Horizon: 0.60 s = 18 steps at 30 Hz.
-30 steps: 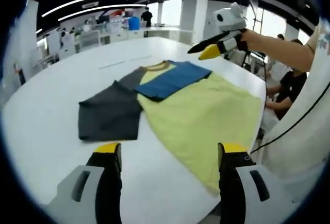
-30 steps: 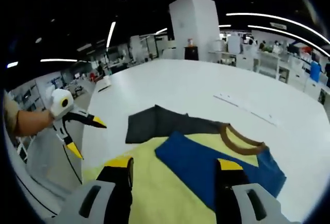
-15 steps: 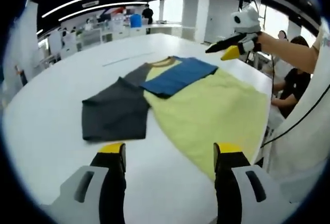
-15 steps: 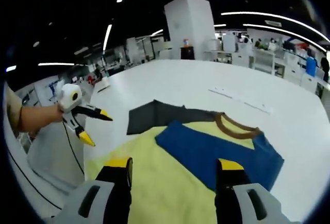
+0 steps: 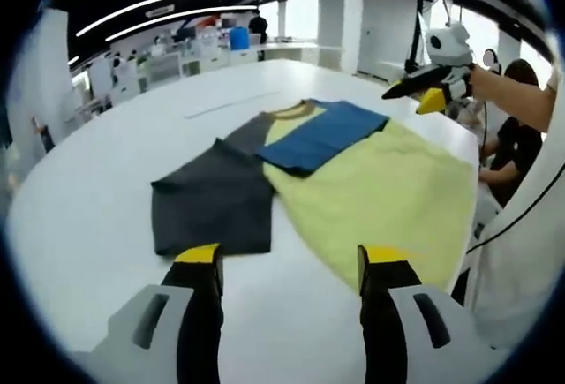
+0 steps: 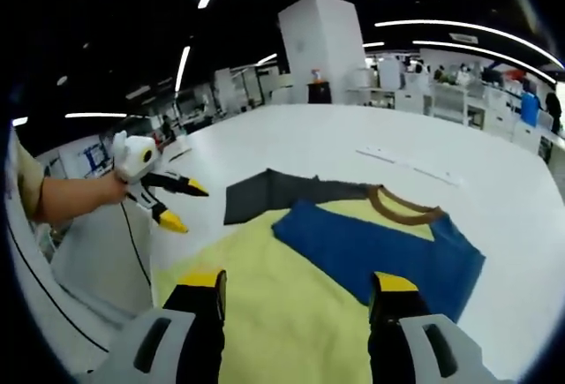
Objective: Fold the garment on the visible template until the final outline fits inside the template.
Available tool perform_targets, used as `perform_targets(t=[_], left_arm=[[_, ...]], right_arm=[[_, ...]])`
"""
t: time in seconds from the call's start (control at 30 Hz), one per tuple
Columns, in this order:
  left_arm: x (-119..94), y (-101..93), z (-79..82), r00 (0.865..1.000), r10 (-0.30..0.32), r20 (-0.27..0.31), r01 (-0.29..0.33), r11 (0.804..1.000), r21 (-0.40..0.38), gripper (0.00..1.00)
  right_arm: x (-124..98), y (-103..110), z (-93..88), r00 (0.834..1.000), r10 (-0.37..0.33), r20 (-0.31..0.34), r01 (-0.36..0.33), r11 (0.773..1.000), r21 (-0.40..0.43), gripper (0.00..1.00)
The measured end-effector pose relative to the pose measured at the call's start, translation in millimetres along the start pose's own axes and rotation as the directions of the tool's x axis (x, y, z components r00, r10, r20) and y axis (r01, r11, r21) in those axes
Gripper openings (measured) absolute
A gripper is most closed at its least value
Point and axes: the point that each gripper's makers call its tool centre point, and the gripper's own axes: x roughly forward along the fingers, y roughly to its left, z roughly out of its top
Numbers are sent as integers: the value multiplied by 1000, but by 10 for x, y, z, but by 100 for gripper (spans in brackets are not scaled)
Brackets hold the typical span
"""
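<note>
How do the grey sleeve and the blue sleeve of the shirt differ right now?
The grey sleeve lies spread out flat on the white table, sticking out sideways from the shirt, while the blue sleeve is folded inward and rests on top of the yellow body. The grey one touches bare table; the blue one covers part of the chest just below the brown collar. Both lie flat and neither gripper holds them.

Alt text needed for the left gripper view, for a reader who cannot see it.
A yellow T-shirt lies on a white table, its blue sleeve folded over the chest and its grey sleeve spread flat. The left tongs are open above the near table edge; the right tongs, held in a hand, are open beyond the shirt.
</note>
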Motion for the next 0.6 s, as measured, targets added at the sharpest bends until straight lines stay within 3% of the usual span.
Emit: perform_targets(t=[0.6], left_arm=[[210, 173, -22, 998, 38, -43, -37, 999, 32, 50]], right_arm=[[-208, 4, -224, 1000, -9, -5, 9, 1000, 28, 64]])
